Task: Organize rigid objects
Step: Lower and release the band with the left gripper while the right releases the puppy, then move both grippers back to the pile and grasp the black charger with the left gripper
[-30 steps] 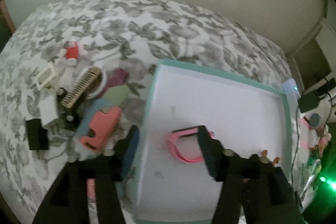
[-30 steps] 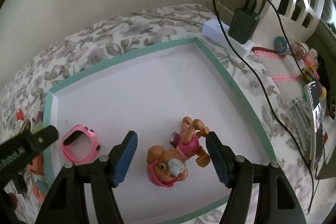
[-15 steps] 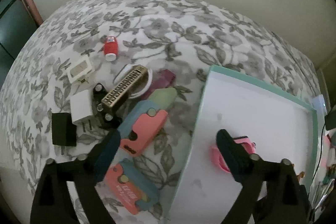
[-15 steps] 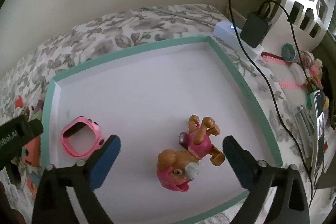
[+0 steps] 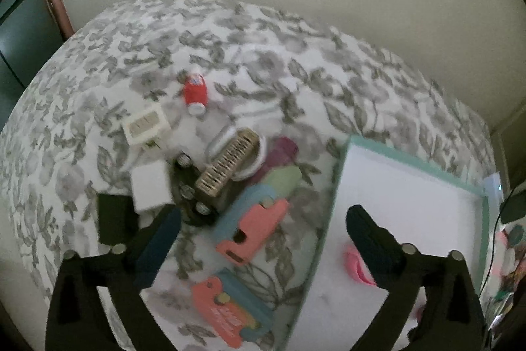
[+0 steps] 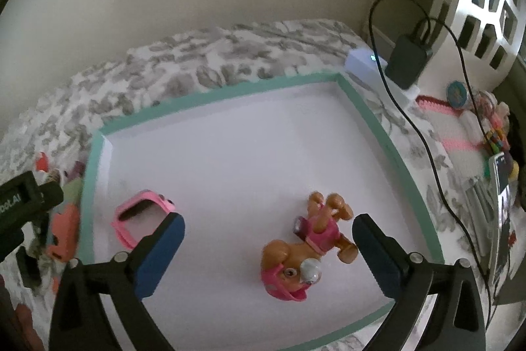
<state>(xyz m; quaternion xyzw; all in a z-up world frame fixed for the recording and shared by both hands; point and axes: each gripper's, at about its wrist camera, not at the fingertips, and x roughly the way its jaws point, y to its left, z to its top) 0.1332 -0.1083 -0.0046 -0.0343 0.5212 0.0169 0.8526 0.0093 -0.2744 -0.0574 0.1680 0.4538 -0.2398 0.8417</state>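
Jaws wide and empty, the left gripper (image 5: 263,224) hung over a coral-and-blue toy (image 5: 251,227) on the floral bedspread (image 5: 296,61), beside a harmonica (image 5: 227,166) and red bottle (image 5: 195,92). The right gripper (image 6: 268,236) likewise gaped above the teal-rimmed tray (image 6: 227,91), where a toy pup (image 6: 305,247) and pink watch (image 6: 138,216) lay well apart.

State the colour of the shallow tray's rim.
Teal-green, around the white shallow tray; clearest in the right wrist view.

Black grippers (image 6: 268,239) — blue pads (image 6: 159,255), silver screws
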